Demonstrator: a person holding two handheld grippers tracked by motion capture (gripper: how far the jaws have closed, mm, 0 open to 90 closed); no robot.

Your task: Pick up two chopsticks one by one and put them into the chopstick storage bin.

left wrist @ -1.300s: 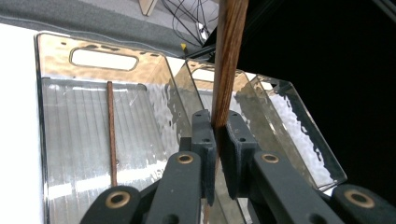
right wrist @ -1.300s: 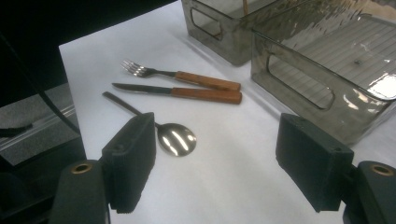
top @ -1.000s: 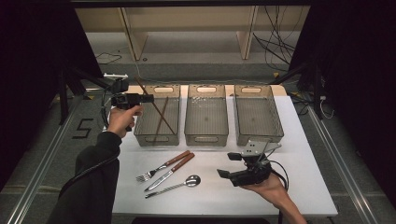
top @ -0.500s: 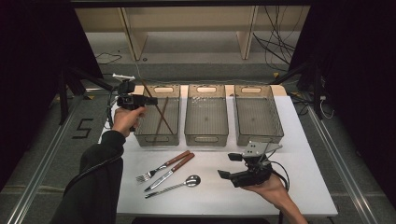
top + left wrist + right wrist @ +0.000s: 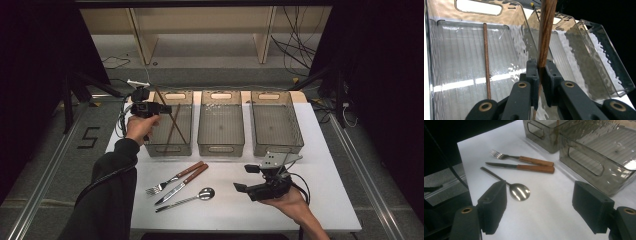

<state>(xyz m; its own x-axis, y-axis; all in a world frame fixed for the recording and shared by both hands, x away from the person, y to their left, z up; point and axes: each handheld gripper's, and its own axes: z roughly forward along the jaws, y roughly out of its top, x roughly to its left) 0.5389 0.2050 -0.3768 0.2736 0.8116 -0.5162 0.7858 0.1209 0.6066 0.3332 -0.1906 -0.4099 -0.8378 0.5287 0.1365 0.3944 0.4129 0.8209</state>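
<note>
A: Starting at the left, what does the left gripper [image 5: 162, 108] have?

B: Its jaws are clamped narrow on a brown wooden chopstick [image 5: 545, 35], held over the leftmost clear bin [image 5: 169, 145], at about ten o'clock on the tabletop [image 5: 325, 200]. In the high view the stick slants down into that bin.

A: Anything already inside the bin?

B: A second chopstick [image 5: 486, 60] lies along its floor, to the left of the held one in the left gripper view.

A: And moving right?

B: At six o'clock from that bin lie a fork [image 5: 172, 179] and a knife [image 5: 182, 183], both wooden-handled and side by side, with a metal spoon [image 5: 187, 198] just below them. Above, at twelve o'clock, sits the middle bin [image 5: 221, 147], and at one o'clock the right bin [image 5: 276, 145].

A: The right gripper [image 5: 246, 178]?

B: At about five o'clock, resting on an upturned hand [image 5: 292, 205], jaws spread wide with nothing between them, pointing left toward the spoon, well apart from it.
</note>
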